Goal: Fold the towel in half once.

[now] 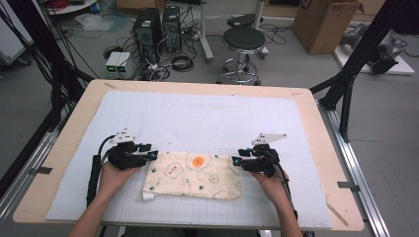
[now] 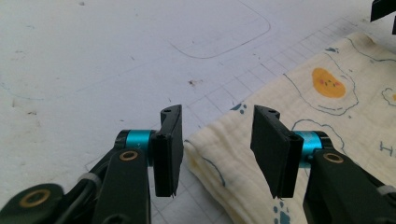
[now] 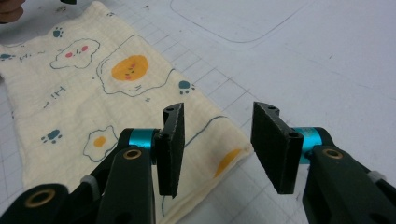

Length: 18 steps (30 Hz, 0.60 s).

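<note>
While both grippers sit at the far corners of the cloth (image 1: 192, 175), neither is clamped on it. Left gripper (image 1: 154, 155) is at the cloth's far-left corner, jaws apart — in the left gripper view (image 2: 217, 149) the corner lies flat on the mat (image 1: 197, 116) in the gap between the pads, no pad pressing it. Right gripper (image 1: 235, 161) is at the far-right corner, jaws likewise apart; in the right gripper view (image 3: 217, 147) the folded corner lies under the gap, flat, not pinched. The cloth (image 3: 93, 107) is cream, printed with fried eggs and paw marks, folded into a wide rectangle, lying flat on the gridded white mat near the table's (image 1: 69, 148) front edge, between the two hands. A white tag sticks out at its near-left corner. Left hand (image 1: 114, 173) and right hand (image 1: 269, 181) each grip a tool body from below, cables trailing back along the forearms.
</note>
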Each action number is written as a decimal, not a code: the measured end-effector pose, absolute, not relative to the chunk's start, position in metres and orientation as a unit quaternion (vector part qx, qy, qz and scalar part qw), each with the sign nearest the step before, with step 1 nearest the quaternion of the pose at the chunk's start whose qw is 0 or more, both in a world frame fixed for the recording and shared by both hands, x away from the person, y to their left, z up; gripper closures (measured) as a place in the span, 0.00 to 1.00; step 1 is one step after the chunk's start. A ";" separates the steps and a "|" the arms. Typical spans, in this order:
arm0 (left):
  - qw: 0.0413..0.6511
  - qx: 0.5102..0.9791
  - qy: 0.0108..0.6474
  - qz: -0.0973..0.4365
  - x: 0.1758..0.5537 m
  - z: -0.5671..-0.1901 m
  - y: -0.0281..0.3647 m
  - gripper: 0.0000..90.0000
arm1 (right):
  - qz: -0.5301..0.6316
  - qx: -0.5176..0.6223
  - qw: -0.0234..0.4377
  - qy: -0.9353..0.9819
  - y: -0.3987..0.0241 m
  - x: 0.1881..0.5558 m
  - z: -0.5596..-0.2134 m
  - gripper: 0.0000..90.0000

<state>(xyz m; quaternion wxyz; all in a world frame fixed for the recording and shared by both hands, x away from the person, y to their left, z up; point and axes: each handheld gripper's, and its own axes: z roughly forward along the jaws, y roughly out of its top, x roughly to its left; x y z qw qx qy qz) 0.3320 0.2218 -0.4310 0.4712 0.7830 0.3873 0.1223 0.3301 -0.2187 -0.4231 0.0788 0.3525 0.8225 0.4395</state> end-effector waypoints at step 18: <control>0.464 0.784 0.394 0.120 0.344 -0.424 0.223 0.60 | 0.437 0.362 0.072 0.820 -0.218 0.346 -0.420 0.58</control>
